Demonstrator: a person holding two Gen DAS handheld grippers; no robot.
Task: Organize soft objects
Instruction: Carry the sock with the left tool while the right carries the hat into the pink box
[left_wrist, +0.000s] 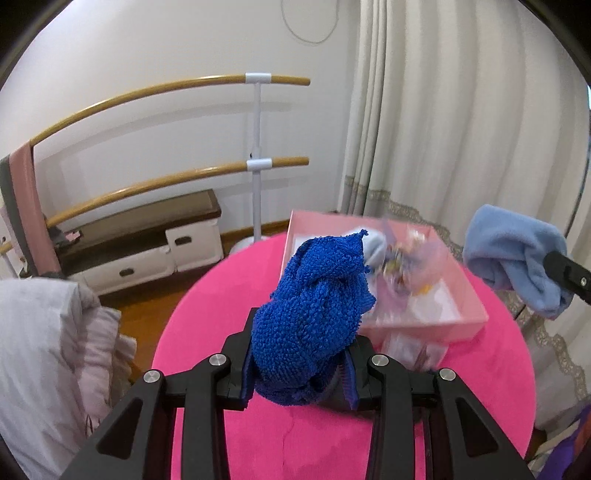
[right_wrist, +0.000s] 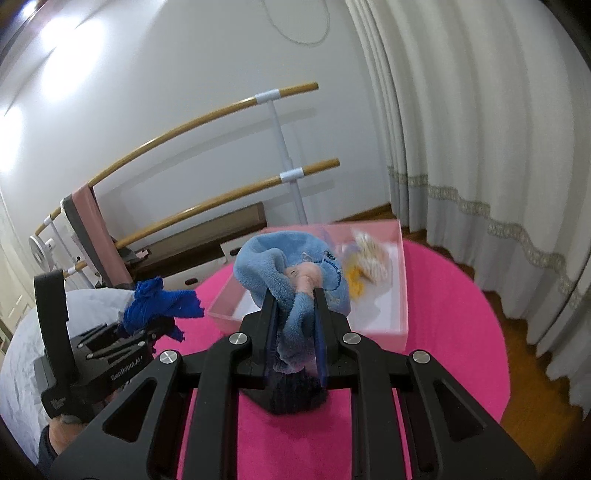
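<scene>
My left gripper (left_wrist: 301, 332) is shut on a bunched dark blue chenille cloth (left_wrist: 314, 314) that stands up between its fingers, above the pink table (left_wrist: 207, 317). From the right wrist view the same cloth (right_wrist: 159, 302) hangs in the left gripper (right_wrist: 140, 325) at the left. My right gripper (right_wrist: 295, 306) is shut on a light blue fleece cloth (right_wrist: 291, 266) with a small embroidered mark; in the left wrist view that cloth (left_wrist: 513, 254) shows at the right edge. Behind both sits an open pink box (left_wrist: 424, 325) holding a blurred yellow and white soft item (right_wrist: 365, 266).
A ballet barre (left_wrist: 255, 162) with a white post stands by the wall, with a low white bench (left_wrist: 147, 236) under it. Cream curtains (left_wrist: 461, 110) hang at the right. White bedding (left_wrist: 40, 350) lies left of the round table. A person's hand (right_wrist: 70, 421) grips the left tool.
</scene>
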